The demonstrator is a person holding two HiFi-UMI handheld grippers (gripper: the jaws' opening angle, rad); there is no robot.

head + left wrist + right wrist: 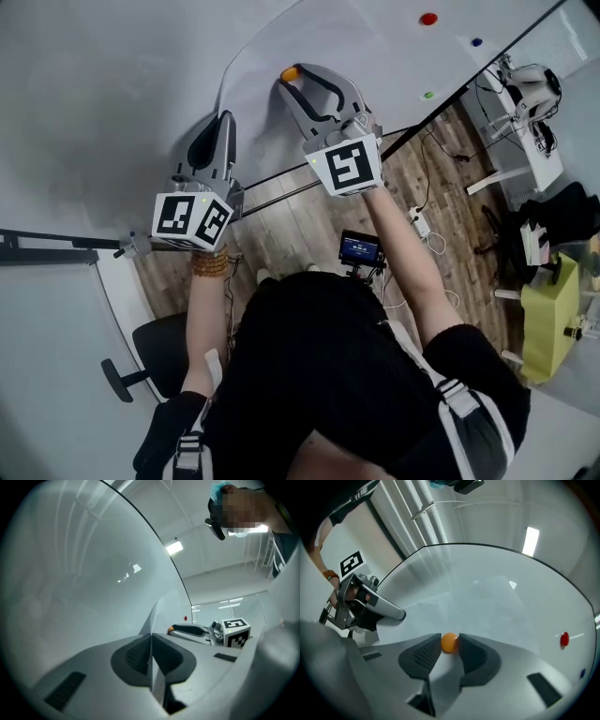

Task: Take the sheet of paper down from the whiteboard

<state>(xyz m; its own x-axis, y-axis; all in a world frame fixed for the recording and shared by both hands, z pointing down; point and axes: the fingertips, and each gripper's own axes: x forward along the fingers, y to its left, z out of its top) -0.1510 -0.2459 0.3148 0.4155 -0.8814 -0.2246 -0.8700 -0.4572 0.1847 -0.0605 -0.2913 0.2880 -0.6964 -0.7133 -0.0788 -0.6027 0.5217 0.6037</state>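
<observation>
Orange magnet (449,643) nipped between the part-spread jaws of the right claw (302,75), with the sheet of paper (319,37) running to twelve o'clock up the whiteboard (450,56); left claw (151,644), at eight o'clock, seems clamped tight on the sheet's edge.

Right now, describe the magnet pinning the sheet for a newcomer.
On the white whiteboard, find the white paper sheet. The small round orange magnet sits on it, between the right gripper's jaws; the red, blue and green magnets lie off the sheet.
</observation>
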